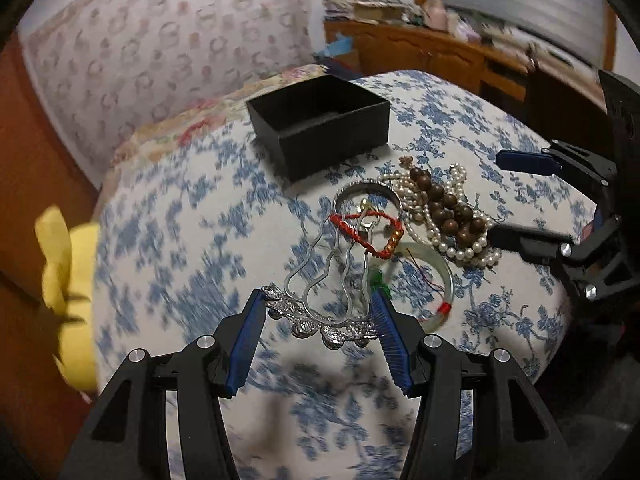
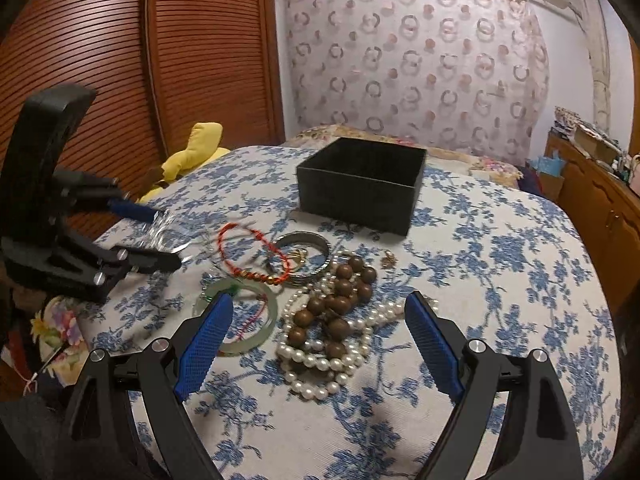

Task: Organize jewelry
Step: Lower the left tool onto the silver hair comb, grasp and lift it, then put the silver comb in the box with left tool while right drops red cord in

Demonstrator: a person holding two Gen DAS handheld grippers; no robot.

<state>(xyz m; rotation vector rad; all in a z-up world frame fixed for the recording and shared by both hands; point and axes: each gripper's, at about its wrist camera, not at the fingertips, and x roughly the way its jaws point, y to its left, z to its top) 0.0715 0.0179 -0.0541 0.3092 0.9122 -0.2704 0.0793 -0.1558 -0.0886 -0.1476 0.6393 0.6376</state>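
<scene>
A pile of jewelry lies on a blue-flowered cloth. My left gripper (image 1: 318, 304) is closed on the ornate end of a silver hair comb (image 1: 320, 280), whose prongs point away from me. Beyond it lie a red cord bracelet (image 1: 366, 232), a metal bangle (image 1: 368, 196), a jade bangle (image 1: 434, 280), brown wooden beads (image 1: 444, 208) and a pearl necklace (image 1: 460, 240). An open black box (image 1: 320, 124) stands behind. My right gripper (image 2: 318, 308) is open, hovering over the wooden beads (image 2: 340, 300) and pearls (image 2: 320, 360). The left gripper (image 2: 160, 236) shows at left with the comb (image 2: 160, 228).
A yellow soft toy (image 2: 192, 152) lies at the far left edge of the bed by a wooden slatted wardrobe (image 2: 120, 60). A wooden cabinet (image 2: 600, 208) with clutter stands at right. A small gold charm (image 2: 388, 258) lies near the box (image 2: 360, 184).
</scene>
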